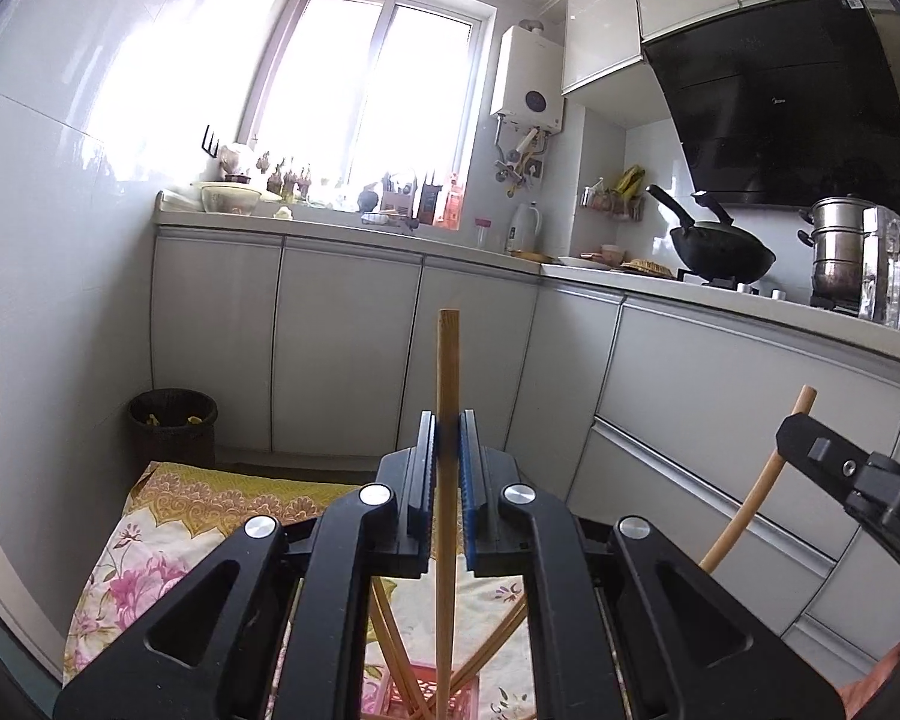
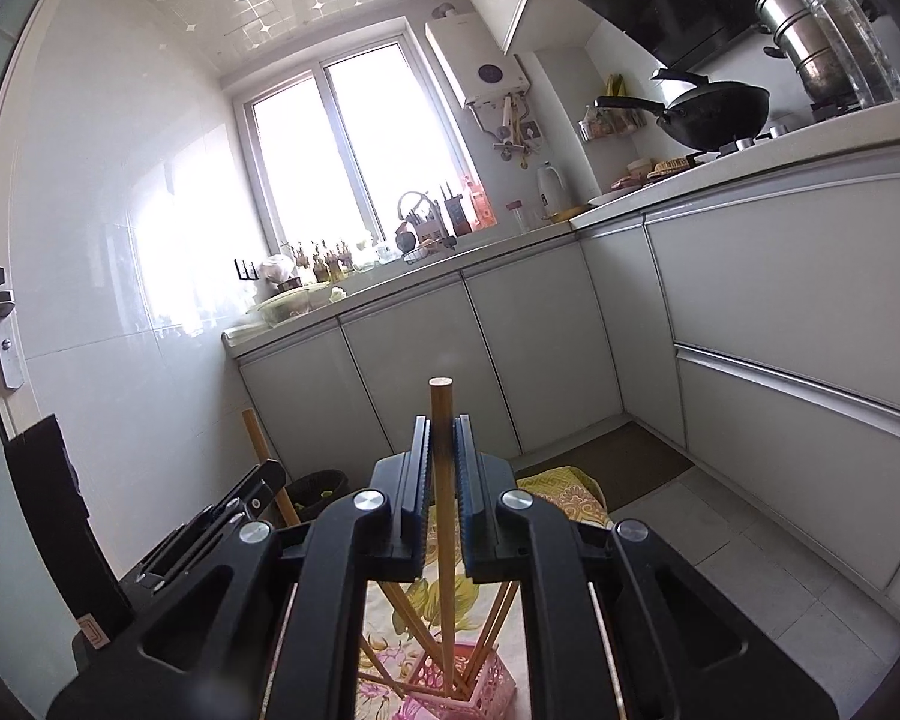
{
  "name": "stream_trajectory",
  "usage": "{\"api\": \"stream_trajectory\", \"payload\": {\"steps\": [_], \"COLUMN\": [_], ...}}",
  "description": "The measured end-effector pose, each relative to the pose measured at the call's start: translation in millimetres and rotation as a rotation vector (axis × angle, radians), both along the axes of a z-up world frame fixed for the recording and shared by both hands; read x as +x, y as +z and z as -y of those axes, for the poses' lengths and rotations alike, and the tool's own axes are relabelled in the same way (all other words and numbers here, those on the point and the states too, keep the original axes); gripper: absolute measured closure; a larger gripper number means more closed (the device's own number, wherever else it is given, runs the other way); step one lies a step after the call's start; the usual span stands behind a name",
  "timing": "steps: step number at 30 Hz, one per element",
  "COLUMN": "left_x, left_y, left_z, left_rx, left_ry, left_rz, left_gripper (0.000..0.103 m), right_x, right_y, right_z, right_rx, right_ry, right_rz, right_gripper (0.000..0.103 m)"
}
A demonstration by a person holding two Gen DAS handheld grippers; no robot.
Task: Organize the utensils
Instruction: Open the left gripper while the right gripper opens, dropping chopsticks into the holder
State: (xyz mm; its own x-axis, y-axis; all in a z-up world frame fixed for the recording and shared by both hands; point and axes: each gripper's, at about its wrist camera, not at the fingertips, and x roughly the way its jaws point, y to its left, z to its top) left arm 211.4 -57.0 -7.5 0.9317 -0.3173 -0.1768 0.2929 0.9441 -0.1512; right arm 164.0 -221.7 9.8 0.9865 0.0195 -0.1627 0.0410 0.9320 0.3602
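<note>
Your left tongs [image 1: 448,450] are clenched on one upright chopstick [image 1: 448,372], and your right tongs [image 2: 442,450] grip another chopstick [image 2: 441,420] the same way. Below each pair, more chopsticks [image 2: 408,618] lean in a pink basket [image 2: 492,675] on a floral cloth [image 1: 168,540]. The hood's [image 1: 780,102] logo is too small to read.

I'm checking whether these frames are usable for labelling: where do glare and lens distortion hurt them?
Left wrist view: the window is blown out, washing over the left wall; cabinet lines bow. Right wrist view: the same window glares and the counter curves, yet the chopstick between the fingers stays sharp.
</note>
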Motion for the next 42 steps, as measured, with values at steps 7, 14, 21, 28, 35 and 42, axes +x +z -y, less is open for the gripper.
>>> {"api": "stream_trajectory", "payload": {"steps": [7,14,21,28,35,42], "left_x": [32,18,-9,-14,-22,-44], "left_y": [-35,-33,-10,-6,0,7], "left_z": [5,-11,-44,-53,-61,-64], "left_rx": [0.008,0.01,-0.041,-0.028,-0.024,-0.01], "left_ry": [0.008,0.032,0.061,0.075,0.074,0.057], "left_rz": [-0.043,-0.017,0.014,-0.004,-0.019,-0.005], "left_gripper": [0.096,0.065,0.057,0.053,0.046,0.029], "right_x": [33,49,50,64,34,-8], "right_y": [-27,-45,-49,-75,-63,-53], "right_z": [2,-4,-21,-38,-16,5], "right_rx": [0.018,0.019,-0.022,-0.05,0.026,0.083], "right_ry": [0.005,0.018,0.028,0.05,-0.077,-0.144], "right_rz": [-0.033,-0.059,-0.05,-0.152,-0.086,-0.085], "right_gripper": [0.095,0.095,0.095,0.085,0.032,0.01]}}
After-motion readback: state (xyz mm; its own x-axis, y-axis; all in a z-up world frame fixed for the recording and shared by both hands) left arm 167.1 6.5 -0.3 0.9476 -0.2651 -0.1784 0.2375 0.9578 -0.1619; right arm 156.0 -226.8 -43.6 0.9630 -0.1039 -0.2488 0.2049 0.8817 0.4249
